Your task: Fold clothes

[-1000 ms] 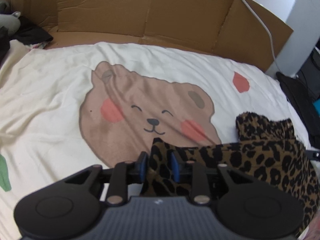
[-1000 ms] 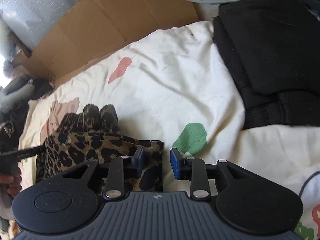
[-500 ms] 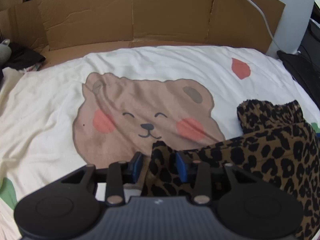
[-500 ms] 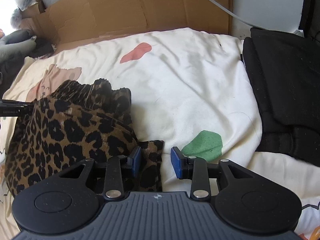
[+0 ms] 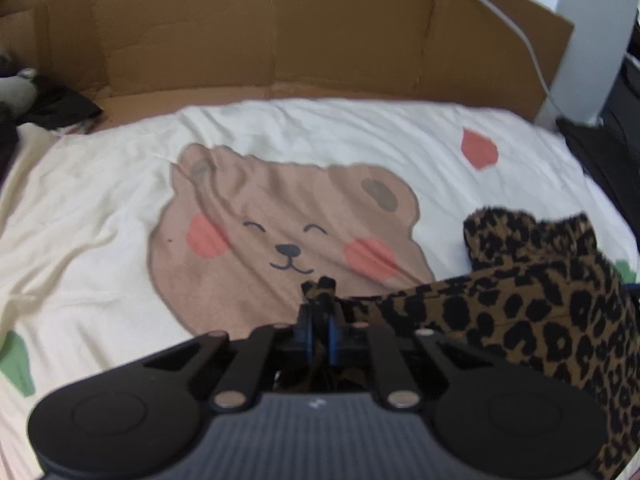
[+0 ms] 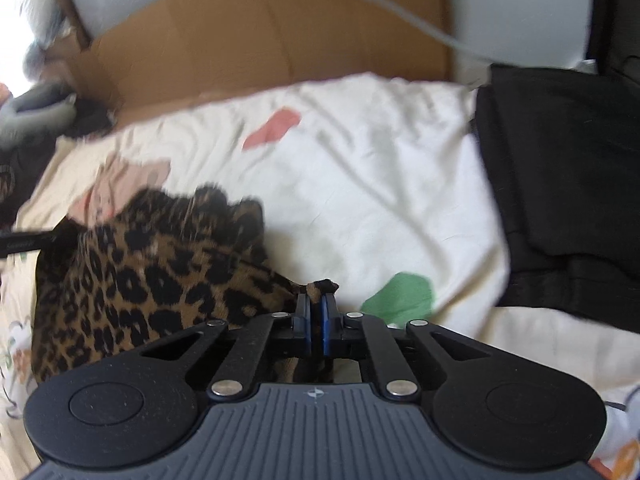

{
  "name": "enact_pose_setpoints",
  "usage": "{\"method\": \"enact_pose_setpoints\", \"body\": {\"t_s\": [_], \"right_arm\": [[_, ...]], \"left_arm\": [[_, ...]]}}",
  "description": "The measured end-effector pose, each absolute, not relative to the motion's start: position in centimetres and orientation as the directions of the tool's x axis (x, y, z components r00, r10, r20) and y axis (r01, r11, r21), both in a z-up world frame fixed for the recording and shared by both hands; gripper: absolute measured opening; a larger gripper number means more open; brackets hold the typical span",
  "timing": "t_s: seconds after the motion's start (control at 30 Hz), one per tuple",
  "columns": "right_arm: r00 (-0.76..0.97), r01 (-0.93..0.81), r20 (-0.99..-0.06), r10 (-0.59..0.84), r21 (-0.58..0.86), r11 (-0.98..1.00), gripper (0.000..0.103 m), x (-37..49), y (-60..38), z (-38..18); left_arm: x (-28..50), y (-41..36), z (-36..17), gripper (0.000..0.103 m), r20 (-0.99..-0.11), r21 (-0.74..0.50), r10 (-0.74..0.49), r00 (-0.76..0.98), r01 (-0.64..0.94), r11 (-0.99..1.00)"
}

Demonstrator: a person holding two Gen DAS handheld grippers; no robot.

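At the bottom centre of the left wrist view, the left gripper (image 5: pixel 319 316) has its blue-padded jaws closing on a corner of the brown-and-black leopard-print knit garment (image 5: pixel 532 320), a tuft of cloth poking out above the pads. In the right wrist view the right gripper (image 6: pixel 316 306) is pressed together on another corner of the same garment (image 6: pixel 152 280), with a small nub of fabric showing past its tips. Holding two corners at once looks like the start of a fold: the edge can be raised and carried over the bunched body, which lies on the cream bedsheet printed with a smiling brown bear (image 5: pixel 100 208), at the right of the left view and the lower left of the right view. Further up the right view, a folded pile of black clothing (image 6: pixel 560 160) sits on the sheet at the right edge, near enough to crowd a wide spread. A green printed patch (image 6: pixel 400 292) lies just beyond the right tips. At the top, a brown cardboard panel (image 5: pixel 280 40) walls the far side, with a white cable (image 5: pixel 532 52) trailing across it.
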State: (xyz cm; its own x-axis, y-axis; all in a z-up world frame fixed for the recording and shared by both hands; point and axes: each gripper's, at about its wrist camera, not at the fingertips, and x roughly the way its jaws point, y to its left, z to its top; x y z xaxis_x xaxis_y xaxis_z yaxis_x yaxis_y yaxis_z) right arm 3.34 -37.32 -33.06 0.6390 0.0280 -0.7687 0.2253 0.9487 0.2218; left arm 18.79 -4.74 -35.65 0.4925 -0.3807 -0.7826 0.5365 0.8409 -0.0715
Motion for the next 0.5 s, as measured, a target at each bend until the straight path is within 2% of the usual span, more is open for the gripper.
{"method": "enact_pose_setpoints", "body": {"t_s": [0.27,0.5], "right_arm": [[0.695,0.268,-0.718,0.026,0.292,0.918,0.002,0.8,-38.1,-29.8],[0.742,0.258,-0.670,0.014,0.305,0.917,0.002,0.2,-38.0,-27.4]], "left_arm": [[17.9,-1.2,-31.4,0.007,-0.725,-0.158,-0.415,0.550,0.454,0.877],[16.7,-0.4,-28.1,0.007,-0.692,-0.181,-0.424,0.585,0.429,0.885]]}}
